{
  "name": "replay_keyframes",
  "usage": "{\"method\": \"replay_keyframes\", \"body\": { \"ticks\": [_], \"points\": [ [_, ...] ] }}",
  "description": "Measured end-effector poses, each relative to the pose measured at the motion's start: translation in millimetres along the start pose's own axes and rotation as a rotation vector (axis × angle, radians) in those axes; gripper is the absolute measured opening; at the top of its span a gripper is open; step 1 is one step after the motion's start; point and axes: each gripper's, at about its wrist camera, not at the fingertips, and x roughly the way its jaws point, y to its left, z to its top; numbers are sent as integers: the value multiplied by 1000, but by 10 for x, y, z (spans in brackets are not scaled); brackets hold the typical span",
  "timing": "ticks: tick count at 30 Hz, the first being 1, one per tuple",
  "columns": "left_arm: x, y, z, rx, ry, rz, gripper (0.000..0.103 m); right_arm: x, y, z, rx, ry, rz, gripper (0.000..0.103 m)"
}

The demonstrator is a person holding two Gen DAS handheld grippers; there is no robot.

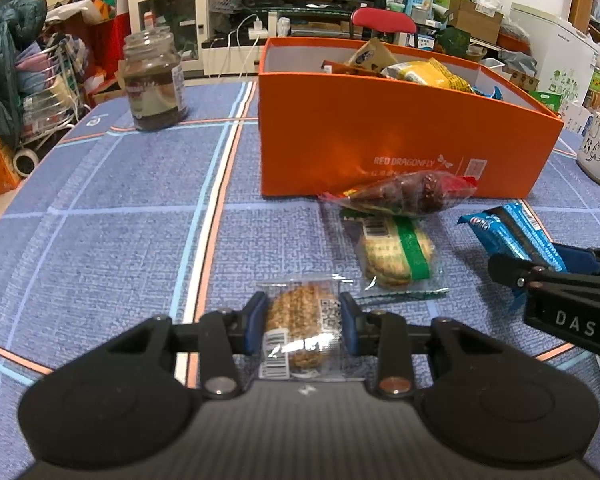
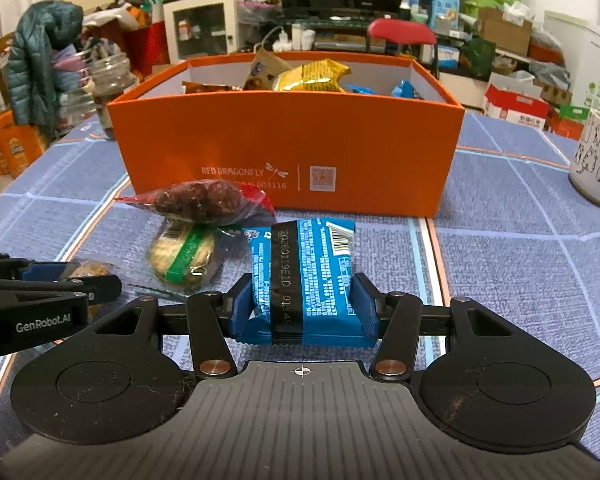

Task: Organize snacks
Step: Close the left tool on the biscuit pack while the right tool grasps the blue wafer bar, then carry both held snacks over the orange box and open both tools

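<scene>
A: What is the left gripper (image 1: 303,322) doing?

B: Its blue pads are pinching a clear-wrapped oat biscuit (image 1: 300,330) from both sides, low over the blue checked tablecloth (image 1: 120,240).

A: And the right gripper (image 2: 302,306)?

B: It is clamped on a blue snack packet (image 2: 304,280), barcode and date strip facing up, its far end pointing at the orange box (image 2: 288,140).

A: Anything left on the cloth?

B: Two packs, just in front of the box: a clear bag of dark red fruit, probably dates, (image 2: 200,200) lying across the top of a green-banded cracker pack (image 2: 184,258).

A: What's in the box?

B: A yellow bag (image 2: 308,76), a brown pouch and blue wrappers poke above its rim.

A: Around it?

B: A dark-filled glass jar (image 1: 154,80) stands to the left, a white mug with cat drawings (image 2: 598,160) to the right.
</scene>
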Motion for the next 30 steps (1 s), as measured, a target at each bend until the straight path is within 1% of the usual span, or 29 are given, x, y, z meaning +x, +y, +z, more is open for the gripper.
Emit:
{"method": "replay_keyframes", "body": {
  "ticks": [3, 8, 11, 14, 17, 20, 23, 24, 25, 26, 27, 28, 29, 30],
  "points": [
    [-73, 0, 16, -1, -15, -5, 35, -73, 7, 24, -5, -16, 6, 38],
    [-260, 30, 57, -16, -48, -22, 35, -300, -11, 70, -14, -65, 15, 39],
    [-443, 60, 176, -13, -97, -25, 35, -520, -95, 164, -6, -120, 23, 39],
    [-580, 77, 444, 7, -165, -19, 35, -688, -199, 424, -9, -184, 22, 39],
    [-593, 75, 814, 6, -206, -20, 35, -675, -324, 788, -4, -217, 20, 39],
    [-496, -10, 1285, 35, -252, 6, 35, -519, -437, 1214, 13, -230, 16, 39],
    [-260, -97, 1689, 44, -259, 20, 35, -265, -503, 1587, 33, -214, 20, 39],
    [-134, -133, 1808, 65, -257, 27, 37, -167, -505, 1684, 24, -204, 3, 39],
    [1, -159, 1894, 87, -253, 30, 48, -53, -507, 1768, 6, -188, -14, 40],
    [93, -166, 1937, 99, -243, 28, 77, 12, -511, 1813, -2, -173, -19, 41],
    [156, -167, 1949, 100, -220, 44, 90, 14, -516, 1819, 2, -170, -11, 43],
    [139, -144, 1917, 96, -229, 54, 97, -37, -509, 1789, 4, -185, 6, 45],
    [64, -112, 1843, 91, -268, 52, 98, -120, -499, 1717, -7, -210, 34, 56],
    [-16, -70, 1750, 92, -297, 41, 98, -211, -466, 1605, -31, -236, 65, 63]
  ]
}}
